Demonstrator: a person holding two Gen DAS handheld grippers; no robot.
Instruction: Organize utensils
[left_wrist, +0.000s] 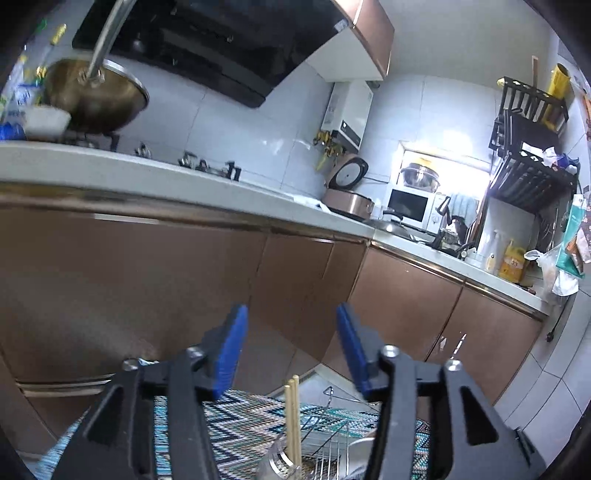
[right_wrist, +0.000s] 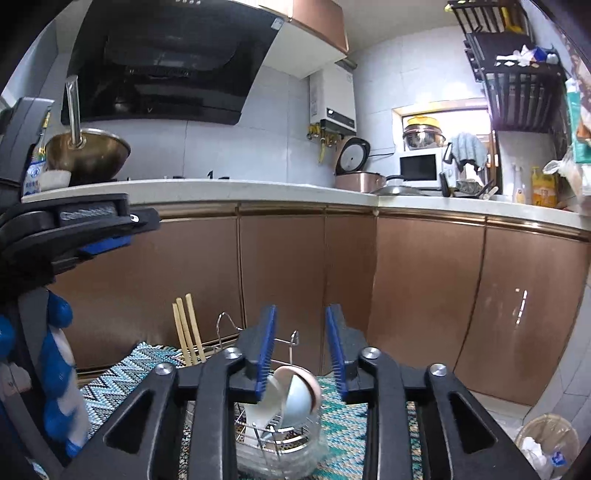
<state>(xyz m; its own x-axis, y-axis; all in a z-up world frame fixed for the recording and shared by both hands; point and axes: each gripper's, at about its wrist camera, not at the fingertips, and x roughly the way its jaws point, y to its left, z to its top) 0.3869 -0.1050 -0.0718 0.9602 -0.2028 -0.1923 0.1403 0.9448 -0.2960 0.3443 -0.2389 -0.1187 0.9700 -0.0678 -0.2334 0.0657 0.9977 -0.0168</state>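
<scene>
My left gripper (left_wrist: 291, 314) stands open with nothing between its blue pads. It points at the brown cabinet doors, above a patterned mat (left_wrist: 236, 421). Below it, wooden chopsticks (left_wrist: 293, 417) stand upright in a clear holder (left_wrist: 275, 467), next to a wire dish rack (left_wrist: 332, 432). My right gripper (right_wrist: 301, 314) is open too and holds nothing. It hovers over the wire rack (right_wrist: 273, 435), where a white bowl (right_wrist: 299, 395) leans on edge. The chopsticks (right_wrist: 188, 332) rise to its left. The left gripper's fingers (right_wrist: 110, 218) show at the left edge, held by a gloved hand (right_wrist: 55, 369).
Brown cabinets (right_wrist: 280, 280) under a white counter (right_wrist: 229, 186) close off the far side. A wok (right_wrist: 88, 151) sits on the stove at the left. A rice cooker (right_wrist: 358, 177) and a microwave (right_wrist: 419, 166) stand in the corner. A waste bin (right_wrist: 546, 443) is on the floor at the lower right.
</scene>
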